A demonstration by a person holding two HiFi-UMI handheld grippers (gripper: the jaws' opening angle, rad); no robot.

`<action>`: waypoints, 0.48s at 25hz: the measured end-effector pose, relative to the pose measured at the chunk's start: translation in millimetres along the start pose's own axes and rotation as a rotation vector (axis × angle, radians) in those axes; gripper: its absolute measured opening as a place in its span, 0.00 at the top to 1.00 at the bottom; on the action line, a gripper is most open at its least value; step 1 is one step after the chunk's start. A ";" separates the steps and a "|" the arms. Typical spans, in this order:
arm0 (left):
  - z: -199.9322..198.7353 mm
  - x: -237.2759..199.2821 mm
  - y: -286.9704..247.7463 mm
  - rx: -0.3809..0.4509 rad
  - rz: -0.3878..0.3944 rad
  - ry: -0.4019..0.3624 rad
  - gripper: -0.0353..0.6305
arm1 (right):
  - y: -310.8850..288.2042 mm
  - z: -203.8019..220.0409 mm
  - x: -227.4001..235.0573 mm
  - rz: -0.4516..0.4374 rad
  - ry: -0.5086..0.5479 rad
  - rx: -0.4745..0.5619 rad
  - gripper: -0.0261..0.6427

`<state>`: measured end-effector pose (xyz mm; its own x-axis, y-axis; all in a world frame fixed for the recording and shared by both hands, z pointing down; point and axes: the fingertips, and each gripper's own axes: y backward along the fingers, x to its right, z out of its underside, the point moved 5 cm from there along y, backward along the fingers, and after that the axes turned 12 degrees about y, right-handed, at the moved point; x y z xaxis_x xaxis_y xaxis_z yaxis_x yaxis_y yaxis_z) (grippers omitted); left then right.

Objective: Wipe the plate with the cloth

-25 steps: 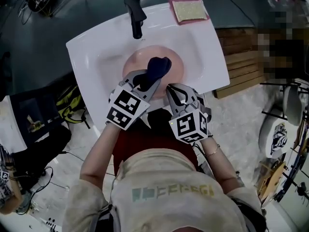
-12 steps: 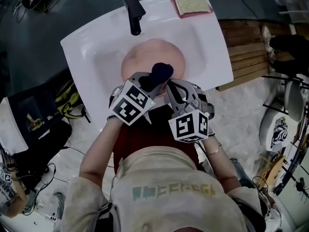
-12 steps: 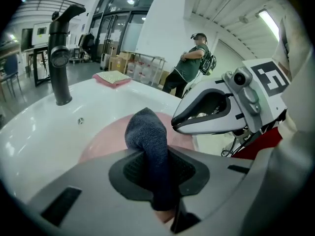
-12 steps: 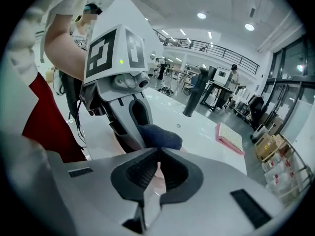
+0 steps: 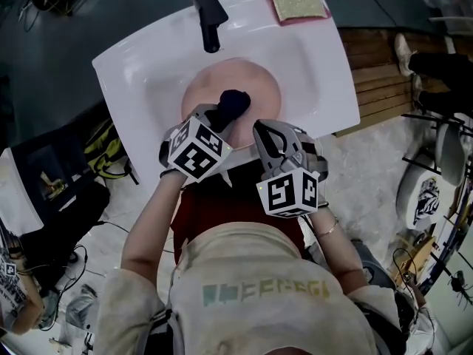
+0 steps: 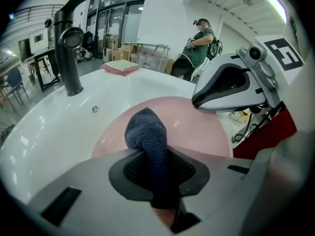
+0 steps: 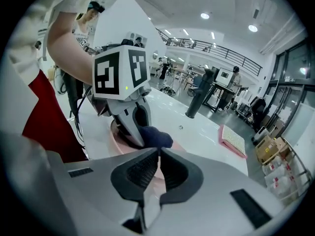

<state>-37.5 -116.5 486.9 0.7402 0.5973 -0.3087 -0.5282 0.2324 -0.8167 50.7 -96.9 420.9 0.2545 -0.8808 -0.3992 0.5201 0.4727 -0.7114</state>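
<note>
To count: one pink plate (image 5: 255, 80) lying flat in one white basin (image 5: 140, 65), one dark blue cloth (image 5: 230, 103), one black faucet (image 5: 207, 9) at 12 o'clock of the plate, one pink-edged sponge (image 5: 297, 2) on the basin's rim at 1 o'clock, and two hand-held grippers. Left hand-held gripper (image 5: 219, 118): clamped tight on the cloth, the free end bunched beyond the jaws and set on the plate near its middle, reaching in from 7 o'clock with the forearm stretched forward. Right hand-held gripper (image 5: 261, 130): jaws drawn together save for a thin slit, empty, tips at the plate's rim at 5 o'clock, just beside the left one; contact with the rim impossible to tell. Both wrists side by side, close before the torso.
</note>
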 end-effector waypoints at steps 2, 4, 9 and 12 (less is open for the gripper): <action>3.9 -10.5 -1.4 -0.008 -0.016 0.015 0.83 | -2.4 -1.5 -1.7 -0.002 0.006 -0.001 0.90; 5.3 -19.7 -3.3 -0.013 -0.026 0.032 0.83 | -3.6 -1.9 -1.5 -0.005 0.009 0.000 0.90; 1.1 -33.4 -9.0 -0.026 -0.032 0.073 0.83 | -2.1 -1.4 3.6 -0.007 0.013 0.005 0.90; 0.8 -40.7 -11.2 -0.039 -0.032 0.090 0.83 | -2.8 -3.6 3.1 -0.007 0.022 0.005 0.90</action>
<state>-62.0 -142.8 509.0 0.7918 0.5180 -0.3237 -0.4884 0.2187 -0.8447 47.1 -100.9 419.6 0.2333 -0.8832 -0.4069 0.5260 0.4666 -0.7111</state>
